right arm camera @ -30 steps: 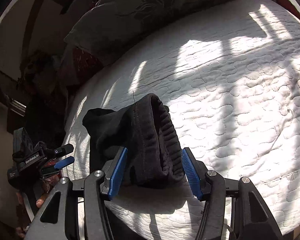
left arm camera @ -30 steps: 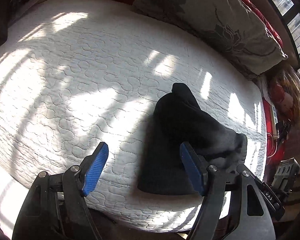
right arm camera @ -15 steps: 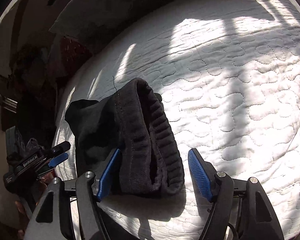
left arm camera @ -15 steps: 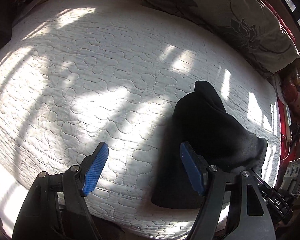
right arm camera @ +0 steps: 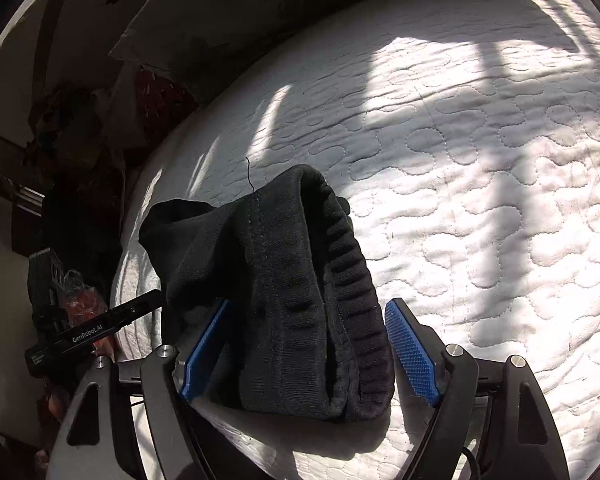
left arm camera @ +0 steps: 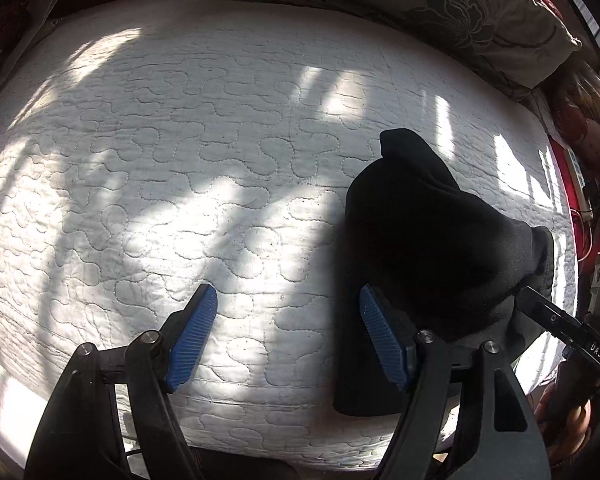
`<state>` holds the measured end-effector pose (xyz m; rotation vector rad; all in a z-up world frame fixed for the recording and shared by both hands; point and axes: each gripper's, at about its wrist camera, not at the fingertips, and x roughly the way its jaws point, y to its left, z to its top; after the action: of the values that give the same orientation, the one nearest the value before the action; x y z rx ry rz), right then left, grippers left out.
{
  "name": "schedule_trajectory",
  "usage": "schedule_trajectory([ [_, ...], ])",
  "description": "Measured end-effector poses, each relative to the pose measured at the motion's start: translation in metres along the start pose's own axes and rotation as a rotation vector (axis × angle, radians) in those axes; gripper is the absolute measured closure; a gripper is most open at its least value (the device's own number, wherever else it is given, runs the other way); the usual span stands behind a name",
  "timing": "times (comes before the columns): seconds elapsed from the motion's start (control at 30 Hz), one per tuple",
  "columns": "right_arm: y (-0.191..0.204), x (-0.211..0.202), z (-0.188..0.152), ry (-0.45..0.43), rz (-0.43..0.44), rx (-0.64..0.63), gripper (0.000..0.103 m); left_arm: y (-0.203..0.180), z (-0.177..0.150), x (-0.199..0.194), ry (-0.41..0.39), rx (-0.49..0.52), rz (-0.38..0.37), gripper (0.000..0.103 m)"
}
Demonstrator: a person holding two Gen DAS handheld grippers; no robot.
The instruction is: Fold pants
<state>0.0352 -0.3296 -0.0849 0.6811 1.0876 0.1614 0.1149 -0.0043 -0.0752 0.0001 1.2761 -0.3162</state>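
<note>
**Lettering on the two handheld devices**

In the right wrist view, white letters reading "GenRobot.AI" stand on the black bar of the left tongs [right arm camera: 96, 330], off the bed's left edge; smaller print below it is too small to read. In the left wrist view, "UAS" appears on the black bar of the right tongs [left arm camera: 568, 330], past the bed's right edge.

Two hand-held grippers: the left gripper [left arm camera: 288, 336] and right gripper [right arm camera: 306, 354] share glossy black plastic arms with triangular cut-outs, silver pivot screws and ridged blue rubber pads [right arm camera: 410, 354]. White "GenRobot.AI" lettering marks a black side bar [right arm camera: 96, 330].
</note>
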Motion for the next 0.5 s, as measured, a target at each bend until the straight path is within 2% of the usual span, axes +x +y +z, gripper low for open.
schedule_trajectory([
  [0.1, 0.004, 0.004, 0.001, 0.009, 0.022, -0.026, 0.022, -0.008, -0.001, 0.009, 0.035, 0.013, -0.035, 0.029],
  [0.17, 0.004, 0.007, 0.002, 0.011, 0.037, -0.038, 0.022, -0.01, 0.0, 0.013, 0.038, 0.017, -0.034, 0.023],
  [0.3, -0.008, 0.005, 0.003, 0.016, 0.121, -0.021, 0.022, -0.006, 0.003, 0.012, 0.039, 0.006, -0.085, 0.022],
  [0.37, -0.014, 0.003, 0.003, 0.024, 0.145, -0.005, 0.026, 0.002, 0.005, 0.005, 0.026, -0.025, -0.152, 0.022],
  [0.43, -0.017, -0.002, 0.004, 0.019, 0.143, 0.028, 0.027, 0.007, 0.008, -0.007, 0.0, -0.068, -0.258, 0.022],
  [0.5, -0.013, -0.014, 0.008, -0.041, 0.114, 0.024, 0.024, 0.002, 0.014, -0.018, -0.019, -0.08, -0.376, 0.022],
])
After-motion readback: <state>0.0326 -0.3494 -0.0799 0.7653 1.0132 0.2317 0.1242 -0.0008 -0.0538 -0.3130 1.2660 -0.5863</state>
